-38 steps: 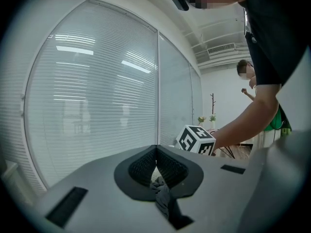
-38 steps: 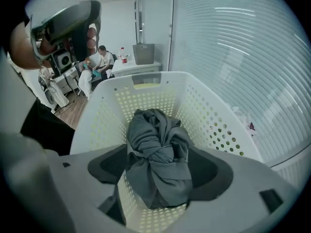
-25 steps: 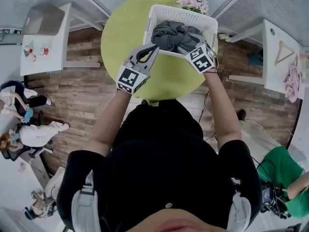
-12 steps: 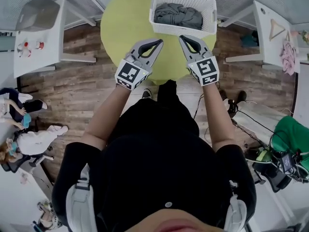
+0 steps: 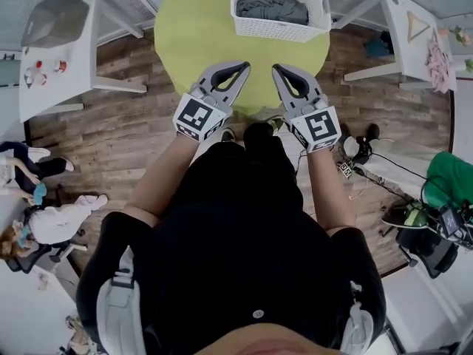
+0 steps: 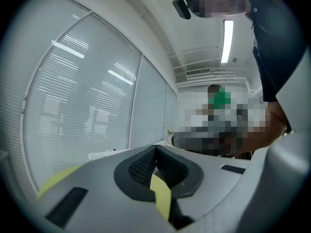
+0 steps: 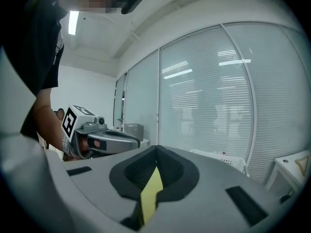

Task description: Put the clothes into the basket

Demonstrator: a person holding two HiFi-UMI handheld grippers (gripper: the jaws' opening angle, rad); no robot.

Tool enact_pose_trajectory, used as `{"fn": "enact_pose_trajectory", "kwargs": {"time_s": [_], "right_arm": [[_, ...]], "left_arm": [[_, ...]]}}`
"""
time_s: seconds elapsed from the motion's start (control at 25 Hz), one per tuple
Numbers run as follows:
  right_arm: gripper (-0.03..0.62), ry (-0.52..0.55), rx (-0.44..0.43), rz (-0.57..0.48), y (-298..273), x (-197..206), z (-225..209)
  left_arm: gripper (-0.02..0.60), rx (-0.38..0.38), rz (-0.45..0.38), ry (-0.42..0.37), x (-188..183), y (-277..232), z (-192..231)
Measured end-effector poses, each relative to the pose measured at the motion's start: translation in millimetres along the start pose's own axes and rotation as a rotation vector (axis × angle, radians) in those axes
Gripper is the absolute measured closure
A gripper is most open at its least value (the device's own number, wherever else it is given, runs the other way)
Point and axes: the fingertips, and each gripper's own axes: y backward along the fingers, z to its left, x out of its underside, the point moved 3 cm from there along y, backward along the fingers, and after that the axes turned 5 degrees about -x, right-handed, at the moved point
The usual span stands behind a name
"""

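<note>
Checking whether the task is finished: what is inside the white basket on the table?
Crumpled dark gray clothes lie in the white laundry basket on the yellow-green round table. Anything beneath that pile, and the basket's floor, is covered and cannot be seen.

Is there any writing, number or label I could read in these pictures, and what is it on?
No readable words or numbers anywhere.
Marker cubes on the left gripper and right gripper: black-and-white square patterns, not letters.
Small red-and-white items on the white side table: too small to read.

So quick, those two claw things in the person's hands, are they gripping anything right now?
Left gripper: closed, holding nothing.
Right gripper: closed, holding nothing.
</note>
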Motion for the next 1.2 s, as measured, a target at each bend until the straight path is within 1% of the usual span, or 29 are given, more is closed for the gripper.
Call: {"fn": "enact_pose_trajectory", "kwargs": {"time_s": [0.2,0.4,0.84,0.96,1.08,1.2], "right_arm": [[0.569,-0.007,0.01,-0.006,14.3,-5.9,12.9],[0.569,-0.064,0.004,-0.049,27.8,-14.5,20.5],[0.569,-0.057,0.014,-0.072,42.4,-26.2,40.1],[0.569,-0.058,0.025,-0.072,46.9,-25.4,44.2],[0.569,-0.059,0.03,-0.087,48.0,-26.9,47.8],[0.569,-0.062,0.031,-0.076,50.1,-26.3,50.5]], "left_arm": [[0.572,0.032,0.007,0.007,-2.1,8.1,-10.6],[0.572,0.043,-0.01,0.042,-14.5,15.0,-21.4],[0.572,0.079,-0.047,0.027,-36.7,26.0,-45.6],[0.572,0.084,-0.053,0.032,-37.5,31.3,-48.4],[0.572,0.085,-0.054,0.02,-39.3,35.7,-49.6],[0.572,0.09,-0.05,0.016,-38.6,37.7,-53.0]]}}
